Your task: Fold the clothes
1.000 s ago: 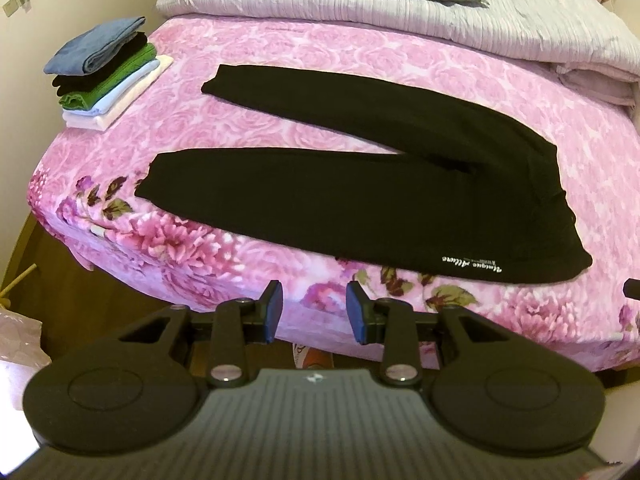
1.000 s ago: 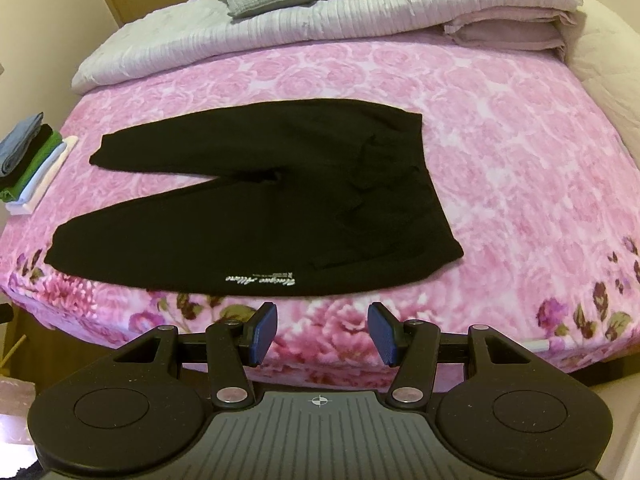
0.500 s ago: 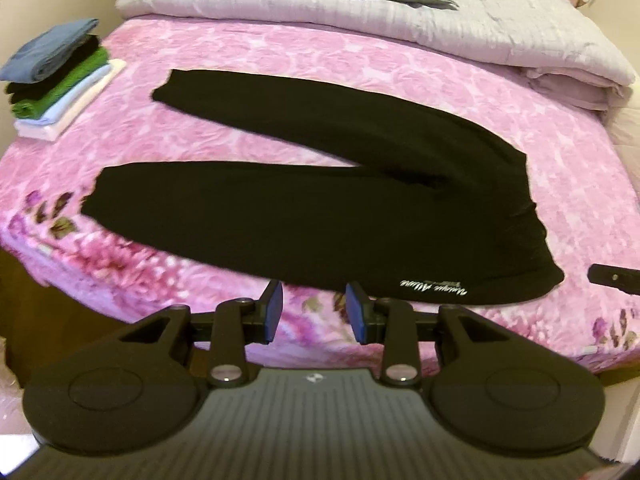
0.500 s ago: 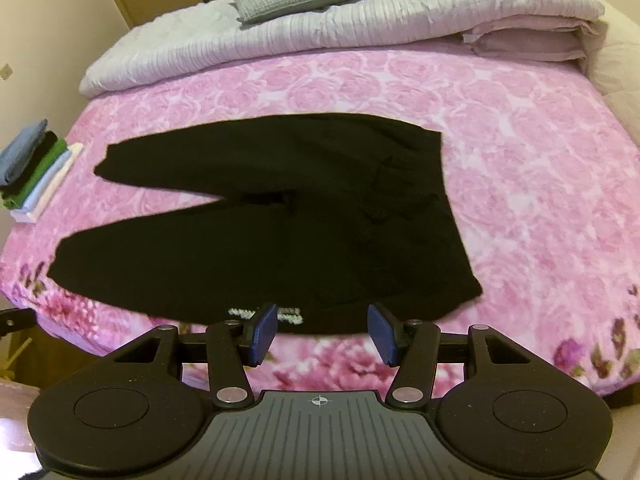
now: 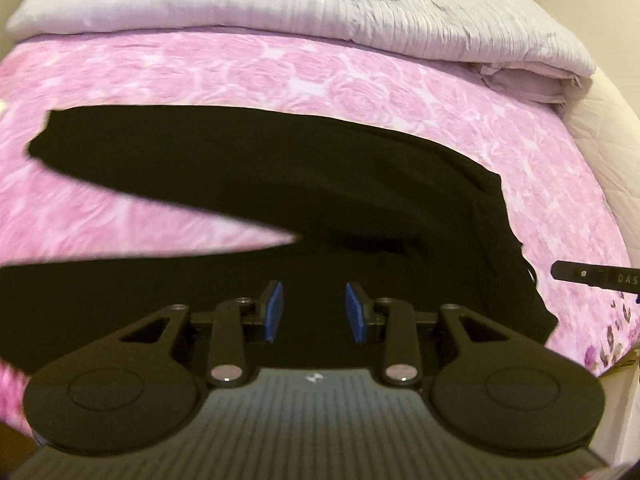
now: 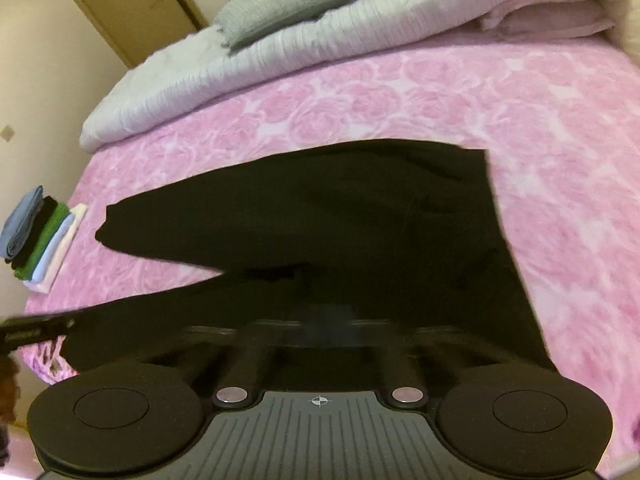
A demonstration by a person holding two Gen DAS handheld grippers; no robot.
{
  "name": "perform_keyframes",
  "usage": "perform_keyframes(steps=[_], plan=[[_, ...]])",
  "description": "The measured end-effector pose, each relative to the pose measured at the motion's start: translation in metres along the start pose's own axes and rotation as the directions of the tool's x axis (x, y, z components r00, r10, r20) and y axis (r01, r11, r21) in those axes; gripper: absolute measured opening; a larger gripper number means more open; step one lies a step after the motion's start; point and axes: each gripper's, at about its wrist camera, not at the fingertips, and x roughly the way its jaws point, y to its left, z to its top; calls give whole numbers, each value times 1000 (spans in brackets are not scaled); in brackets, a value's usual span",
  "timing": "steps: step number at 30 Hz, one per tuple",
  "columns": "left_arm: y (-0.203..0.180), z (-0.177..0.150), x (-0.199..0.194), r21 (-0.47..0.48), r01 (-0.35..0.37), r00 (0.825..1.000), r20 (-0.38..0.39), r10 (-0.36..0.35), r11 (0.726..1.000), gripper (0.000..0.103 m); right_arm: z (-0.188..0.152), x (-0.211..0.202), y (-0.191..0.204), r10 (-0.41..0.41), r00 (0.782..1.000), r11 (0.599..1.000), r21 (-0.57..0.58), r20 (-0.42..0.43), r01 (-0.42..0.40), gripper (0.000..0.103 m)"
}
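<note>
One pair of black trousers (image 5: 304, 184) lies flat on the bed (image 5: 360, 96), its two legs splayed in a V and running out to the left of the fingers, the waist end to the right. One stack of folded clothes (image 6: 40, 236) sits well off to the left of the right-hand fingers, near the bed's edge; five or so layers show in it: blue, black, green, pale blue, white. One grey pillow (image 6: 280, 4) rests on one grey ribbed quilt (image 6: 224, 68) far ahead of both tools.

The left gripper (image 5: 314, 312) has its two blue-padded fingers (image 5: 274, 311) apart with a clear gap, nothing between them; they hang over the nearer trouser leg, and whether they touch the cloth cannot be told. The right gripper (image 6: 320, 330) is smeared by motion against the black fabric, so whether its fingers are apart or together cannot be told. It sits low over the trousers, close to the crotch. Each tool's tip shows at the edge of the other's view.

Half a second ago both tools were back at the bed's near edge, with pink sheet under the fingers; now both have come forward over the trousers, which fill far more of each view. The white lettering seen then on the nearer leg is out of sight.
</note>
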Motion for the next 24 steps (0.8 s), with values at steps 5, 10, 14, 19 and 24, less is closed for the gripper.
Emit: perform_keyframes(steps=[5,10,14,19,24], plan=[[24,68,79,112,70,997,-2,-71,991,30,44,71,-10,11,1000,999,-52,-19,-12,4],[40,128,151,277,131,991,0,-137,952,32,94,144,-24,21,999,990,-139,-40,-26,65],[49,164,197,414,165,985,-15,-175,895,32,128,184,-35,27,999,960,-276,-28,-33,65],[63,197,243,536,213,976,-77,-204,817,33,167,234,-50,26,996,889,-453,-84,-61,65],[82,218,269,622,250,968,-165,-187,742,33,193,270,-62,1,987,832,-547,-159,-89,65]])
